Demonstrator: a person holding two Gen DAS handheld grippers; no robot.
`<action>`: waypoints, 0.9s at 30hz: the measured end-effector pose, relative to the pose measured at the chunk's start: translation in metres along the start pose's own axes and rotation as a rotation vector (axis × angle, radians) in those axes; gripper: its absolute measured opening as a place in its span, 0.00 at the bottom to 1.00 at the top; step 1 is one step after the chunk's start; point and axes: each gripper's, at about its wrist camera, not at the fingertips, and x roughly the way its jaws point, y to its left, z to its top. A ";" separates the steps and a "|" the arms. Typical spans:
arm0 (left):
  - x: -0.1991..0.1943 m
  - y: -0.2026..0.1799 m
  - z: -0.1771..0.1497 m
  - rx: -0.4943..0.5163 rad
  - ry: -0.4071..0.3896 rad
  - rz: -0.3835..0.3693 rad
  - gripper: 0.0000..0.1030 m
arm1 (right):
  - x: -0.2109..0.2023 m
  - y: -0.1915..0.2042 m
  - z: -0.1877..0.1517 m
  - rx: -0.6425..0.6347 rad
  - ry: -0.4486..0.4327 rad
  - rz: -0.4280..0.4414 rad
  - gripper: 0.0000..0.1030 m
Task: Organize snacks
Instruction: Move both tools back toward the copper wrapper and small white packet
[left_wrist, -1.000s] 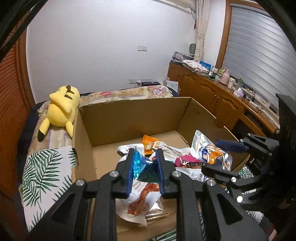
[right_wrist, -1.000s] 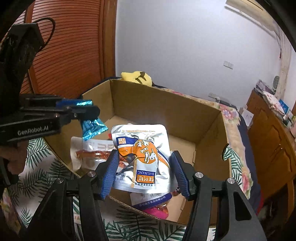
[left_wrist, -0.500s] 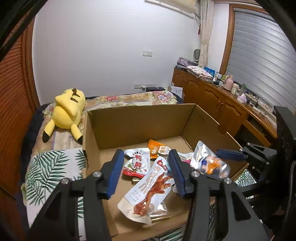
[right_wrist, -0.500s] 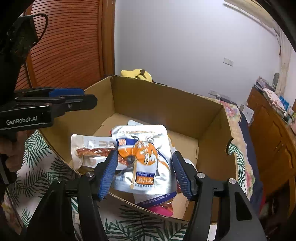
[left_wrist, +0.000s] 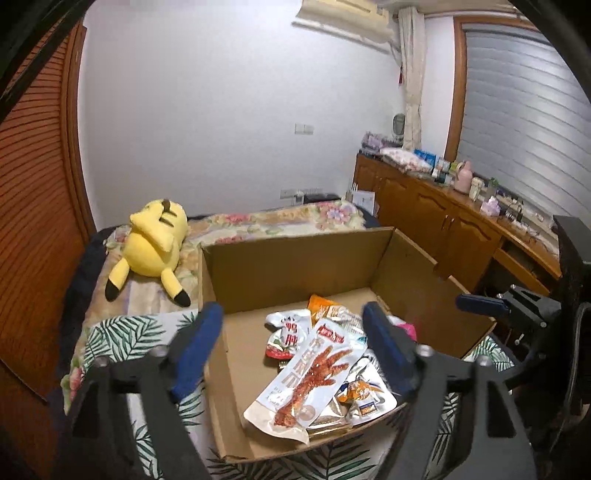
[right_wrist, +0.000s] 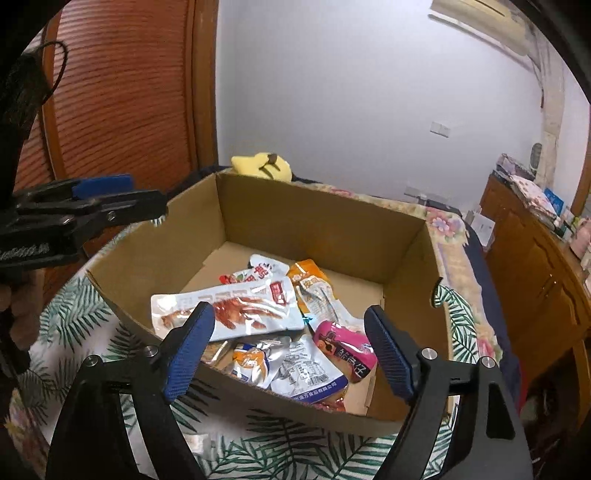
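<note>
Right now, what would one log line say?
left gripper: open, empty | right gripper: open, empty | snack packets: in cardboard box

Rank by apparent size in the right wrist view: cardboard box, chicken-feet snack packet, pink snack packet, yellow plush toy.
1. cardboard box
2. chicken-feet snack packet
3. pink snack packet
4. yellow plush toy, though only its top shows behind the box and it lies farthest from the camera, so its rank is unsure.

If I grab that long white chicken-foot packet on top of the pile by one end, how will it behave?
The chicken-foot packet looks like a thin, flat sealed pouch, so it would probably droop from one end. Its glossy film may slip between pads. It lies loosely across other packets in the cardboard box, so pushing would likely slide it.
</note>
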 end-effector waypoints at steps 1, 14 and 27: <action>-0.005 0.001 0.000 0.002 -0.010 -0.007 0.78 | -0.005 0.001 0.001 0.011 -0.009 -0.001 0.82; -0.086 0.038 -0.013 0.087 -0.097 -0.075 0.81 | -0.047 0.057 0.003 0.064 -0.115 -0.079 0.82; -0.108 0.041 -0.060 0.146 -0.021 -0.120 0.81 | -0.064 0.094 -0.056 0.032 -0.009 -0.079 0.78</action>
